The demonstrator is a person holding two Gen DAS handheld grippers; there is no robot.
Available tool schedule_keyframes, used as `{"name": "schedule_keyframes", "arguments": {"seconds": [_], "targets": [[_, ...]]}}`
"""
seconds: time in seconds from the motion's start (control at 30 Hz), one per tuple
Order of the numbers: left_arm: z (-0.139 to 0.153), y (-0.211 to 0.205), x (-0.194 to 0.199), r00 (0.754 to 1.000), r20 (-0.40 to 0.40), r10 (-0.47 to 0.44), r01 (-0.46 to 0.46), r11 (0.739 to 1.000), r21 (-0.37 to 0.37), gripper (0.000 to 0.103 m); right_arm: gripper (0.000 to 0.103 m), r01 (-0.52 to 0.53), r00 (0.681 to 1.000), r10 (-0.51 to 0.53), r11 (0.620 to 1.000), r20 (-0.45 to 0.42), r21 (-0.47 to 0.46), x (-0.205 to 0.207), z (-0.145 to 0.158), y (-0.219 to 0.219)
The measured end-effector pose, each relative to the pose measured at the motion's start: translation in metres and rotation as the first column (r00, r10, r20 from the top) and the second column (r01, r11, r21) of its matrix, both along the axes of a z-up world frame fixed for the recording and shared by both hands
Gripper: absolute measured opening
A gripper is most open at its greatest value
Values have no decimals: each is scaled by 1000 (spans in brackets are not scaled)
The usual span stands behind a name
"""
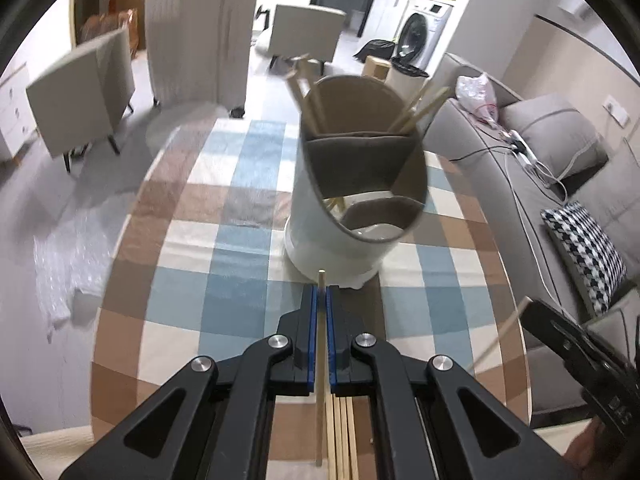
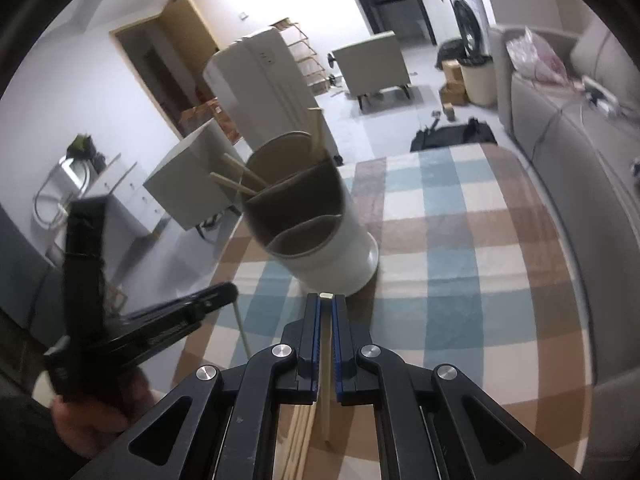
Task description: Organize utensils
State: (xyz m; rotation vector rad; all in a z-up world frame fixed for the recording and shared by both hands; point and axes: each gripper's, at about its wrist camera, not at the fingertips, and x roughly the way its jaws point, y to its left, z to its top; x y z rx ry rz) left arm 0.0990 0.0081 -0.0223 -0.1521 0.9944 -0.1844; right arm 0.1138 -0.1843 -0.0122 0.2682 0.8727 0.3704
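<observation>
A white utensil holder (image 1: 320, 232) with brown dividers stands on the checkered table; it also shows in the right wrist view (image 2: 340, 240). Several wooden chopsticks (image 1: 420, 108) stick out of its rear compartments. My left gripper (image 1: 321, 292) is shut on one wooden chopstick (image 1: 320, 360), held just in front of the holder's base. My right gripper (image 2: 326, 300) is shut on another chopstick (image 2: 326, 380), also just before the holder. More chopsticks (image 1: 342, 440) lie on the table under the left gripper. The right gripper shows at the left view's edge (image 1: 576, 352), and the left gripper in the right view (image 2: 140, 328).
The round table (image 1: 180, 280) carries a blue, brown and white checkered cloth. A grey sofa (image 1: 540, 184) with a patterned cushion runs along the right. Beige chairs (image 1: 84, 88) and a white heater (image 1: 196, 32) stand beyond the table's far edge.
</observation>
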Motion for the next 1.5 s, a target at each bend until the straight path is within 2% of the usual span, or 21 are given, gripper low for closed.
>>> {"name": "schedule_keyframes", "arguments": {"seconds": [0.03, 0.23, 0.4, 0.5, 0.53, 0.6, 0.63, 0.7, 0.73, 0.77, 0.8, 0.83, 0.93, 1.0, 1.07, 1.1, 1.17, 1.33, 1.4, 1.43, 1.5], "targets": [[0, 3, -1, 1000, 4, -3, 3, 1000, -2, 0, 0, -4, 1000, 4, 1000, 6, -5, -2, 1, 2], [5, -7, -3, 999, 28, -25, 25, 1000, 12, 0, 0, 3, 1000, -3, 1000, 9, -14, -15, 0, 6], [10, -6, -15, 998, 20, -62, 62, 998, 11, 0, 0, 23, 998, -23, 1000, -64, -4, -13, -17, -1], [14, -1, -20, 996, 21, -86, 86, 996, 10, 0, 3, -50, 987, 42, 998, -152, -45, -3, -32, 3], [14, 2, -21, 996, 21, -88, 88, 996, 6, 0, 3, -111, 980, 97, 991, -171, -76, 0, -37, 8], [13, 8, -21, 996, 22, -85, 86, 996, -9, 0, 3, -263, 951, 225, 949, -211, -174, 4, -47, 23], [12, 11, -21, 996, 20, -85, 85, 996, -18, 0, 7, -343, 927, 293, 915, -235, -211, 4, -53, 31], [11, 17, -19, 996, 19, -83, 84, 996, -39, 0, 16, -525, 846, 448, 795, -290, -303, -3, -68, 49], [10, 20, -19, 996, 16, -84, 85, 995, -48, 0, 24, -601, 797, 517, 723, -312, -339, -9, -76, 57], [10, 22, -17, 996, 15, -82, 83, 995, -55, 0, 32, -682, 731, 588, 627, -345, -377, -17, -85, 66], [9, 26, -15, 997, 13, -80, 81, 995, -66, 0, 34, -738, 672, 638, 534, -375, -413, -25, -94, 74], [9, 27, -14, 997, 12, -81, 82, 994, -71, 0, 34, -793, 589, 698, 404, -408, -455, -36, -104, 83], [7, 33, -10, 997, 8, -80, 81, 993, -81, 0, 34, -837, 421, 781, 139, -460, -530, -52, -120, 97], [6, 37, -7, 997, -1, -78, 77, 993, -94, 0, 34, -844, 348, 806, 46, -478, -535, -52, -126, 104], [5, 40, -4, 997, -4, -77, 76, 992, -100, 0, 34, -858, 281, 813, -26, -511, -513, -46, -133, 111], [4, 41, -3, 997, -4, -76, 75, 992, -98, 0, 34, -857, 260, 814, -53, -519, -512, -45, -135, 114], [4, 42, -1, 997, -8, -80, 78, 992, -99, 0, 34, -872, 190, 818, -112, -542, -476, -40, -141, 121], [5, 43, 1, 996, -7, -90, 89, 991, -102, 0, 34, -888, 83, 814, -202, -575, -413, -27, -148, 138], [5, 43, 3, 996, -9, -92, 91, 990, -110, 0, 30, -888, 59, 813, -222, -579, -402, -25, -148, 140], [4, 43, 4, 996, -11, -94, 92, 990, -111, 0, 23, -888, 63, 813, -220, -580, -404, -22, -147, 140], [4, 43, 4, 995, -11, -95, 93, 990, -105, 0, 11, -896, 93, 809, -186, -580, -403, -12, -147, 142]]}}
